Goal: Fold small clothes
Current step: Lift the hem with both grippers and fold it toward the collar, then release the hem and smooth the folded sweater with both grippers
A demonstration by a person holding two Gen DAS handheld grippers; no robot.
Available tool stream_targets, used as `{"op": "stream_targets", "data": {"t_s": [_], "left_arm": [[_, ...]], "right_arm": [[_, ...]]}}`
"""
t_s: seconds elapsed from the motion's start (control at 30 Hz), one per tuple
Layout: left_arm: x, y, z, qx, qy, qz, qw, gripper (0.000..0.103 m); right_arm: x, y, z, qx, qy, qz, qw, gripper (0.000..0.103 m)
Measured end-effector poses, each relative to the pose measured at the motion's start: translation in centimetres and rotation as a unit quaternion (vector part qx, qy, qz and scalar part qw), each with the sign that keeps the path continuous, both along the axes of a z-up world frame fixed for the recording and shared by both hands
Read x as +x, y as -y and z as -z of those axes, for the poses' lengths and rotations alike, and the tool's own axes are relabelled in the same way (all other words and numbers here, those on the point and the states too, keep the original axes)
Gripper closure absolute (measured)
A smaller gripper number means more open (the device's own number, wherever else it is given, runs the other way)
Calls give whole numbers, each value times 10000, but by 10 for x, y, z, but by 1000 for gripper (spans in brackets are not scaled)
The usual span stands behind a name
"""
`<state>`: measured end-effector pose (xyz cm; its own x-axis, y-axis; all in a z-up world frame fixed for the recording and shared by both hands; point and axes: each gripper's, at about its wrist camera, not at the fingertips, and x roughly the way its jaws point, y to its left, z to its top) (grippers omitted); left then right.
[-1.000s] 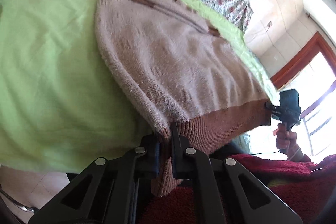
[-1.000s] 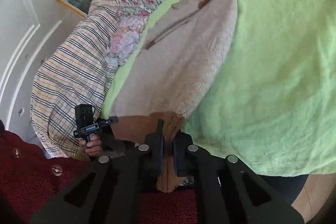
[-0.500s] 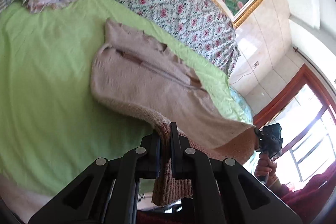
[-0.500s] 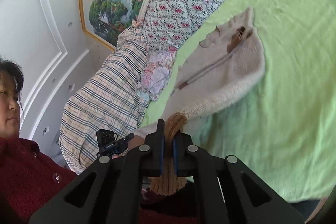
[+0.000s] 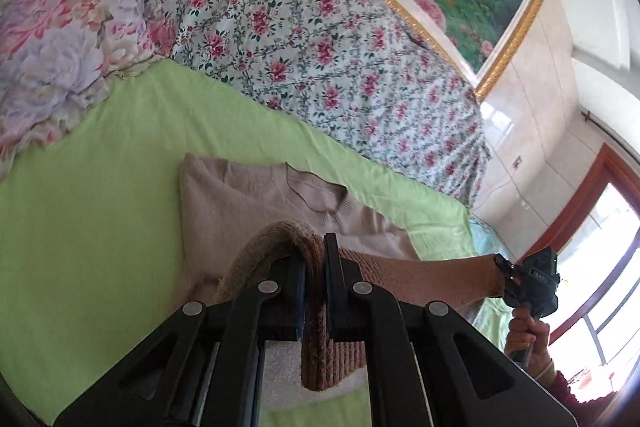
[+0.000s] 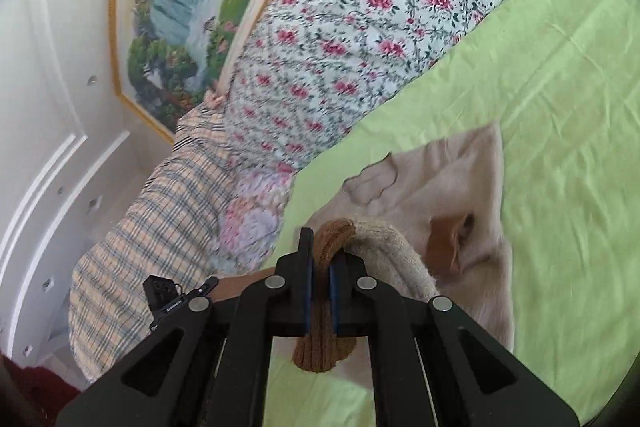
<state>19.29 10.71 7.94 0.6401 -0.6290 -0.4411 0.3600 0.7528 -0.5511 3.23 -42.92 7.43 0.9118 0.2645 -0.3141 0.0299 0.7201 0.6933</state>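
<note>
Sweater: brown ribbed hem pinched taut btwn left gripper & right gripper, both clenched, so it folds evenly toward collar.

home bedroom: bed, floral quilt

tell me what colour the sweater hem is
Rusty brown ribbing on the hem; the left wrist view shows it best.

Green-sheeted bed: beige sweater, floral quilt.
</note>
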Motion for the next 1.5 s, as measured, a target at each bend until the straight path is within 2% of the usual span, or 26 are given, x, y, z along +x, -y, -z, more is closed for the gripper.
{"op": "stream_targets", "data": {"t_s": [0.1, 0.23, 0.37, 0.47, 0.5, 0.57, 0.67, 0.73, 0.8, 0.9, 1.0, 1.07, 1.13, 1.17, 1.23, 1.33, 1.43, 1.5], "left_arm": [[46, 11, 9, 105, -176, -73, 9998, 97], [99, 21, 39, 258, -536, -217, 9980, 97], [137, 27, 75, 415, -860, -296, 9950, 97], [147, 35, 98, 678, -1063, -319, 9915, 96], [147, 35, 104, 681, -1154, -322, 9905, 96], [138, 32, 109, 537, -1267, -293, 9901, 92], [100, 31, 103, 365, -1148, -30, 9927, 90], [71, 43, 94, 503, -962, 268, 9937, 86], [51, 68, 93, 604, -906, 704, 9916, 84], [43, 110, 97, 844, -974, 1291, 9832, 82], [58, 148, 106, 1578, -1094, 1394, 9714, 82], [79, 158, 110, 1823, -1200, 1361, 9664, 85], [107, 157, 107, 1825, -1185, 1267, 9678, 85], [117, 155, 106, 1927, -1151, 1138, 9678, 85], [146, 143, 105, 2018, -1169, 753, 9695, 86], [176, 110, 101, 1763, -1341, 12, 9752, 84], [167, 83, 95, 1385, -1386, -378, 9799, 78], [148, 74, 93, 1310, -1339, -509, 9810, 72]], "right_arm": [[40, 16, 7, -194, -414, 199, 9988, 96], [82, 40, 34, -261, -946, 422, 9943, 96], [105, 55, 60, -253, -1323, 617, 9890, 95], [112, 59, 78, -201, -1671, 673, 9834, 93], [109, 60, 82, -140, -1790, 687, 9813, 93], [96, 59, 79, -87, -1734, 793, 9816, 91], [58, 37, 54, -555, -1321, 939, 9852, 89], [48, 14, 47, -736, -1184, 685, 9879, 89], [55, -14, 49, -906, -1248, 87, 9880, 89], [84, -61, 62, -1495, -1668, -848, 9709, 89], [111, -80, 76, -1914, -2059, -1277, 9511, 89], [131, -74, 84, -2264, -2362, -1231, 9369, 89], [148, -51, 84, -2627, -2617, -765, 9256, 89], [154, -37, 83, -2663, -2699, -486, 9241, 89], [157, 2, 77, -2330, -2723, 305, 9331, 89], [135, 31, 67, -1774, -2460, 1030, 9473, 89], [106, 23, 63, -1637, -2201, 1030, 9561, 89], [87, 14, 66, -1522, -2148, 951, 9600, 89]]}}
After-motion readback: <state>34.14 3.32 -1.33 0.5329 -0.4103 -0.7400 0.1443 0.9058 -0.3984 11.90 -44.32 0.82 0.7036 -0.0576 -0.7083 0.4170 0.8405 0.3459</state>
